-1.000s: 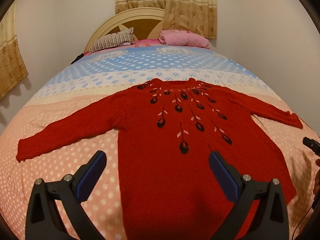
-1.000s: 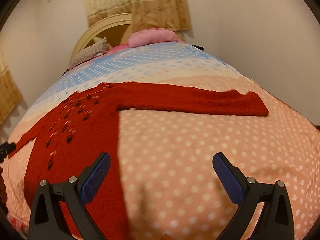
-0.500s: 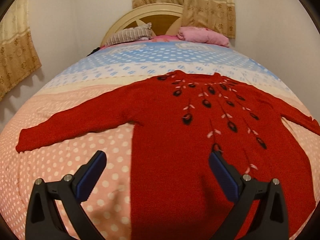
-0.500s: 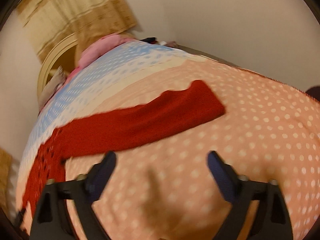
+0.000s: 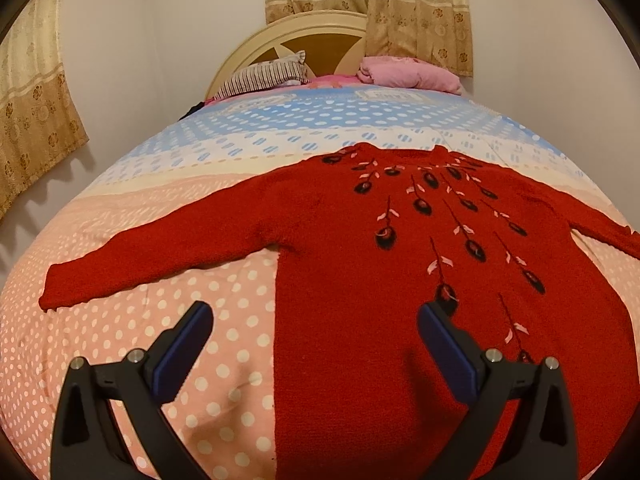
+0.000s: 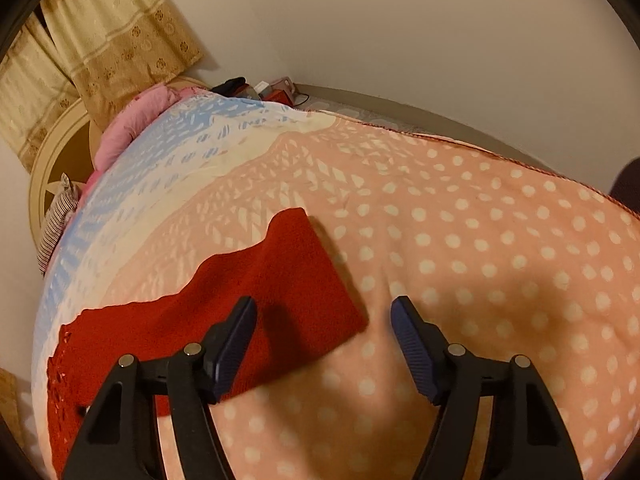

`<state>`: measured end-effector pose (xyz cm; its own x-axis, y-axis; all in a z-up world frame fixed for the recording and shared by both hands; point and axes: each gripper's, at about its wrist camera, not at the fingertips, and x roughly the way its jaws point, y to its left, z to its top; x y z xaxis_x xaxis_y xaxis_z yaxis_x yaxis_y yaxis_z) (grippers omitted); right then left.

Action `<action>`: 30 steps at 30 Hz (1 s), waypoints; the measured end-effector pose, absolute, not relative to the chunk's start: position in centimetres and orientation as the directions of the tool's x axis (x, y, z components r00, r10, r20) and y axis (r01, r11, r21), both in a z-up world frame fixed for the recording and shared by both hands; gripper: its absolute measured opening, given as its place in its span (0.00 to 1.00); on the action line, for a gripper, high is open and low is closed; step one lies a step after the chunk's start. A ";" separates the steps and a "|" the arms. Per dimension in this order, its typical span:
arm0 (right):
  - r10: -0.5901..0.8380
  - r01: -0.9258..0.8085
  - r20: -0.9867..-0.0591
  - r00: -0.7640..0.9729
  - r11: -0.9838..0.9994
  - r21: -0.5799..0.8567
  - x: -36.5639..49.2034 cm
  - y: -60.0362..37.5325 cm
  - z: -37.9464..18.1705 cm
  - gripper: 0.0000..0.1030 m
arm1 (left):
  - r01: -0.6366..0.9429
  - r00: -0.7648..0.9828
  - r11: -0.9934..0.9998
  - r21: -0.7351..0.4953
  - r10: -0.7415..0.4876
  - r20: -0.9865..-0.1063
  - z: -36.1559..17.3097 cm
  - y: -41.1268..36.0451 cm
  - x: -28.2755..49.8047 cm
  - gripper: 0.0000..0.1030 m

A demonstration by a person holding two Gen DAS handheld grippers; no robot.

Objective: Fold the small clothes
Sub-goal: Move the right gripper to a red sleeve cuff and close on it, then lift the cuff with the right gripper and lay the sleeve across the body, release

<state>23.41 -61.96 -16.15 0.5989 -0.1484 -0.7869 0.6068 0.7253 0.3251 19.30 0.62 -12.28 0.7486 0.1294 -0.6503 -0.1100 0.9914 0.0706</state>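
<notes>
A red knitted sweater (image 5: pixel 360 280) with dark flower embroidery lies flat, front up, on the bed, both sleeves spread out. My left gripper (image 5: pixel 314 344) hovers open over the lower body, with the sweater's left side edge between its fingers. The left sleeve (image 5: pixel 160 256) stretches out to the left. In the right wrist view the right sleeve's cuff (image 6: pixel 312 280) lies on the dotted sheet. My right gripper (image 6: pixel 324 340) sits just above the cuff end, its jaws closing. The cuff corner is between the fingers and the pads do not press on it.
The bed (image 5: pixel 120 320) has a pink dotted sheet that turns blue toward the head. A striped pillow (image 5: pixel 264 76) and a pink pillow (image 5: pixel 408 74) lean by the headboard (image 5: pixel 316 36). Curtains (image 5: pixel 368 0) hang behind. Small items (image 6: pixel 264 90) sit past the bed's far edge by the wall.
My right gripper swept out along the right sleeve to its cuff, rolling as it went, and its jaws narrowed. My left gripper shifted left and lower at first, then stayed still.
</notes>
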 end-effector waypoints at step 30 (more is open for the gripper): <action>-0.052 0.287 -0.625 0.779 0.916 0.282 27.1 -50.6 -0.5 0.08 | -0.159 0.771 0.987 0.013 0.132 -0.623 -9.8 4.6 18.3 1.00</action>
<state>27.06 -50.63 -0.47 0.7788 -0.0518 -0.6251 0.2869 0.9157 0.2815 18.28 4.58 -9.80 0.7706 0.1321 -0.6234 -0.1586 0.9873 0.0131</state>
